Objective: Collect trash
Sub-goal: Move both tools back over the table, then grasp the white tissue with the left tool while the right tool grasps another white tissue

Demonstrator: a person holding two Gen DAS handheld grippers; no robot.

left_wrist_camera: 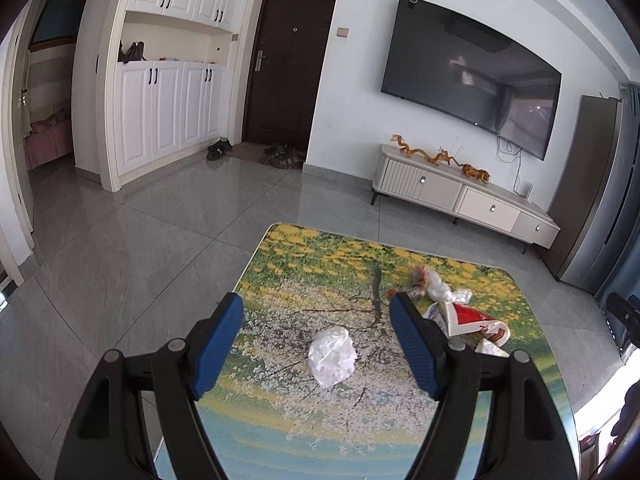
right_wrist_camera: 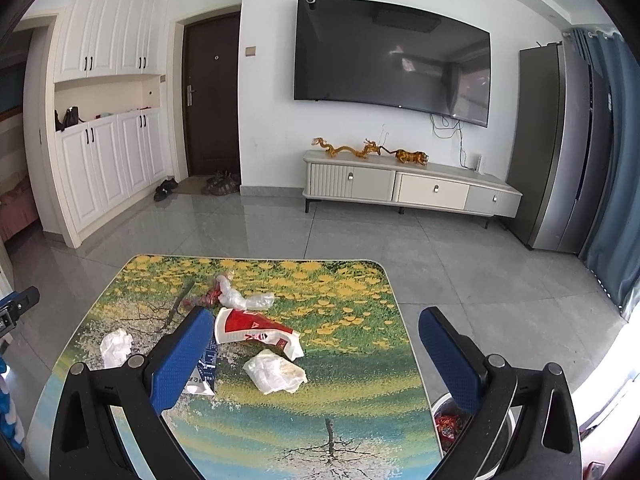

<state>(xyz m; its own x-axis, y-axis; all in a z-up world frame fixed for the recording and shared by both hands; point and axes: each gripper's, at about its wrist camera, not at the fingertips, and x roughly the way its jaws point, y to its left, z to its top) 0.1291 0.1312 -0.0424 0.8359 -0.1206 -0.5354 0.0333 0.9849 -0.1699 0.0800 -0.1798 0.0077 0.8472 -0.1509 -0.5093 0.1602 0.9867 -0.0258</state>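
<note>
Wrapper (right_wrist_camera: 206,364) half hidden behind spread right hand-held gripper (right_wrist_camera: 316,344); left hand-held gripper (left_wrist_camera: 316,340) spread, empty.

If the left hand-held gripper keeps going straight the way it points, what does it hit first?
Most likely the crumpled white tissue on the table, which lies between the open left hand-held gripper fingers; depth is unclear.

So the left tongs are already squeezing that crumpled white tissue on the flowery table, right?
Not quite. The left tongs are open, not squeezing: the crumpled white tissue lies untouched between them on the flowery table. The left wrist view shows this.
</note>
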